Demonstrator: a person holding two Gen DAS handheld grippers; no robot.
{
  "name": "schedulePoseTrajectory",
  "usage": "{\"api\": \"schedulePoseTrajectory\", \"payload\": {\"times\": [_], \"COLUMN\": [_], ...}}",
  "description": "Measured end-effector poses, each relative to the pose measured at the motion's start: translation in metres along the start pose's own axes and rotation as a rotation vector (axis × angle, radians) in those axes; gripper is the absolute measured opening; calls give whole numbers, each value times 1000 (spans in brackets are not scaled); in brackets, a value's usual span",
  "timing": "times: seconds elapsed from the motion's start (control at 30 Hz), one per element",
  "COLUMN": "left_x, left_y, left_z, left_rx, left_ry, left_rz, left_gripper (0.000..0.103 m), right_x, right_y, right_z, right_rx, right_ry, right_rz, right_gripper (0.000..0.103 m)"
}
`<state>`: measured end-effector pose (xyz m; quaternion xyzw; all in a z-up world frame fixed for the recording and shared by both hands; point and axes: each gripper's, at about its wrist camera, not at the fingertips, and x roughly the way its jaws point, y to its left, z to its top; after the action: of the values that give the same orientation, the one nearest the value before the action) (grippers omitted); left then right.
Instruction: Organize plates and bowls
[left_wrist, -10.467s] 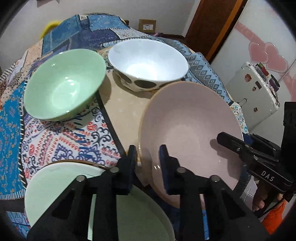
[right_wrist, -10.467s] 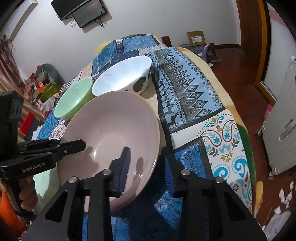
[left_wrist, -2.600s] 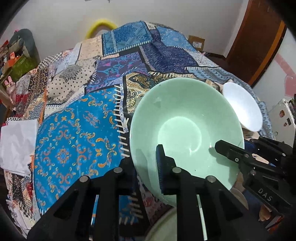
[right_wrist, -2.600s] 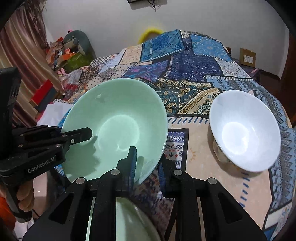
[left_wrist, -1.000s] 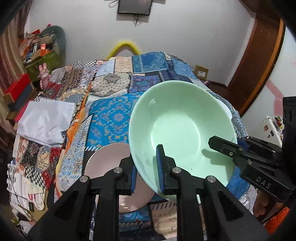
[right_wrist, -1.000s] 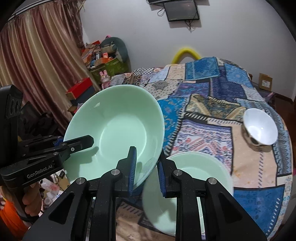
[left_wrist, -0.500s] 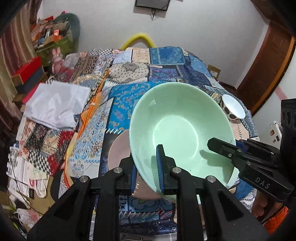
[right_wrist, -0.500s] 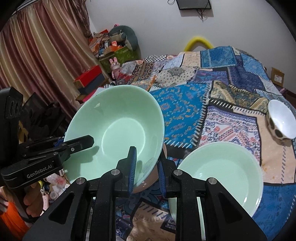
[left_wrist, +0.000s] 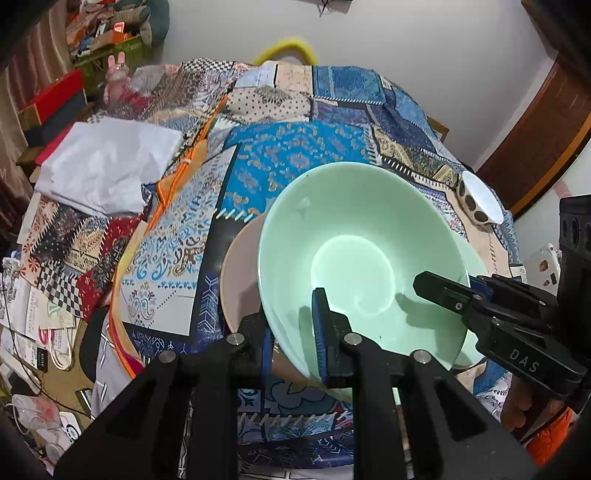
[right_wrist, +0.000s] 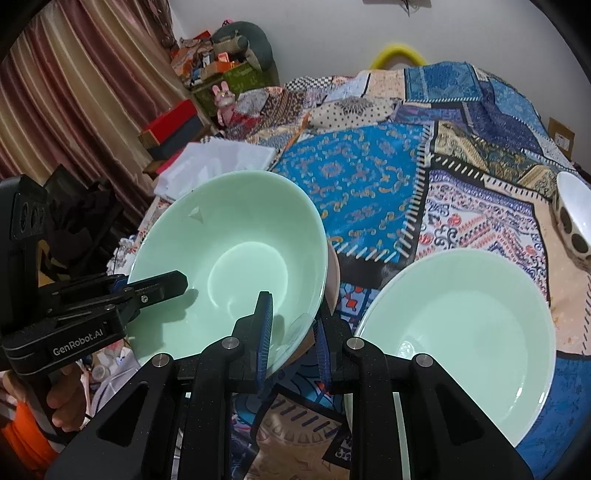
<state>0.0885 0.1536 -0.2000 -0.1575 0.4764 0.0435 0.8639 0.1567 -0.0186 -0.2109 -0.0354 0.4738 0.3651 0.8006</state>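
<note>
Both grippers pinched opposite rim edges of one green bowl, held tilted in the air above the patchwork cloth.

The left gripper had its jaws narrowed on the bowl's near rim, one finger inside, one outside; the right gripper clamped the rim the same way from the other side. Directly beneath the bowl lay a pink plate, mostly hidden by it. A pale green plate sat just beside, and a white spotted bowl stood well apart near the table's far edge. Folded white cloth lay off to the left.
</note>
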Motion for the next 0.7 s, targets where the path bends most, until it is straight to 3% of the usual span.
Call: {"api": "schedulePoseTrajectory", "payload": {"times": [0.47,0.7], "left_x": [29,34], "left_y": [19,18], "left_z": [-8,-8], "left_rx": [-26,-11], "left_ry": [64,60], "left_rz": [7,25], "left_gripper": [18,18], "right_x": [28,28], "right_y": [1,3], "right_z": [-4,-2], "right_rx": [9,-7], "right_ry": [65,66], "right_rz": [3,-14], "right_gripper": [20,20]}}
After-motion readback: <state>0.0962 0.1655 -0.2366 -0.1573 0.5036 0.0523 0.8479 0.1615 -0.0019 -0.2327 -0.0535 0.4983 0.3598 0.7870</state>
